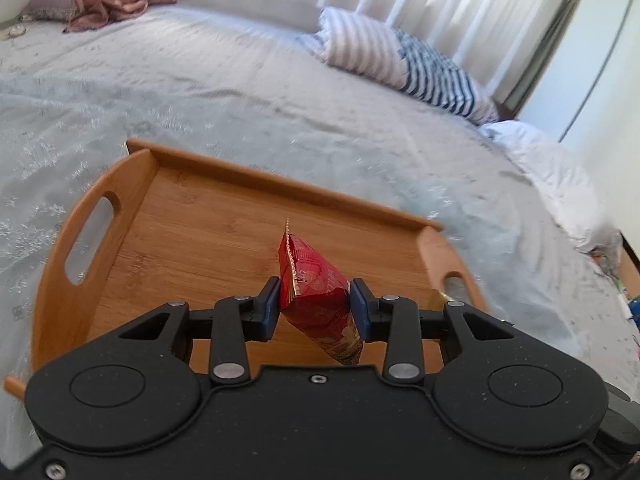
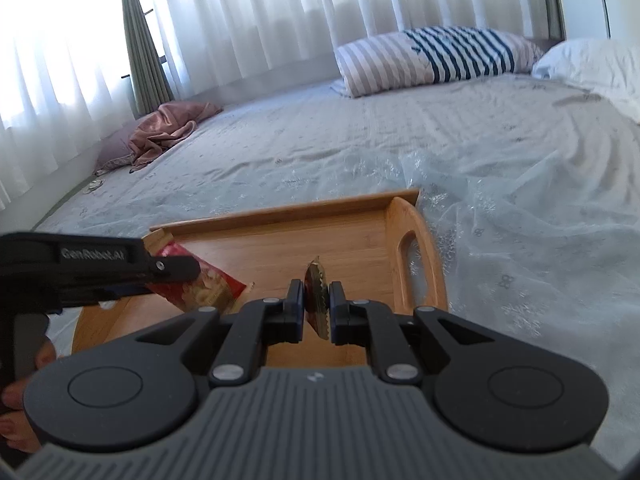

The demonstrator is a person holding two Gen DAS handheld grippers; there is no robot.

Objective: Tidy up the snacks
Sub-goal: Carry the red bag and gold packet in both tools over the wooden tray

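A wooden tray [image 1: 192, 216] with cut-out handles lies on the bed; it also shows in the right wrist view [image 2: 352, 232]. My left gripper [image 1: 314, 304] is shut on a red and gold snack packet [image 1: 316, 292] and holds it above the tray floor. In the right wrist view that gripper reaches in from the left with the same red packet [image 2: 200, 280]. My right gripper [image 2: 317, 304] is shut on the crimped edge of a small red and gold snack packet [image 2: 316, 300], above the tray's right half.
The tray sits on a pale grey bedspread [image 1: 240, 100]. A striped pillow [image 2: 432, 56] and a white pillow [image 2: 592, 64] lie at the head. A pink cloth on a cushion [image 2: 160, 132] lies by the curtains [image 2: 280, 12].
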